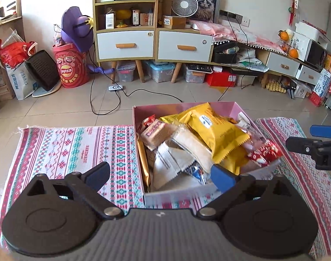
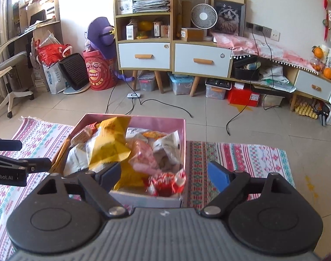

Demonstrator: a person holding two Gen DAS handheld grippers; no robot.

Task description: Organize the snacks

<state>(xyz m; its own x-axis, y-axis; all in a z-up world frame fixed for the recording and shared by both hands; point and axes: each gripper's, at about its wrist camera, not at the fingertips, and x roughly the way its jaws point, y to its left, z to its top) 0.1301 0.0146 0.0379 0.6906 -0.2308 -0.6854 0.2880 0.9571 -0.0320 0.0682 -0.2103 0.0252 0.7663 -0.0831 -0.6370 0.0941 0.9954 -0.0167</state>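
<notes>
Both grippers sat closest to the lens, and neither had anything in it. Left gripper point(image 1: 162, 175) had its jaws spread wide, hanging over the near left corner of the pink box point(image 1: 187, 198), with one dark finger over the patterned rug point(image 1: 74, 150) and the blue pad point(image 1: 223, 177) over the box's near edge. Right gripper point(image 2: 165, 174) was spread too, nothing pinched, straddling the box's near right corner. That box sat in the middle of the rug and was stuffed with snacks: a big yellow bag point(image 1: 217, 130) lying on top, a biscuit pack point(image 1: 155, 133) toward the left wall, white wrappers point(image 1: 172, 161) near the front, and a red-and-white wrapped snack point(image 1: 263, 152) right at the near right corner, kind of blurry. Couldn't tell if it was resting on the rim or just inside. Beyond the rug's far edge ran tile floor point(image 1: 57, 108) with black cables point(image 1: 113, 102).
</notes>
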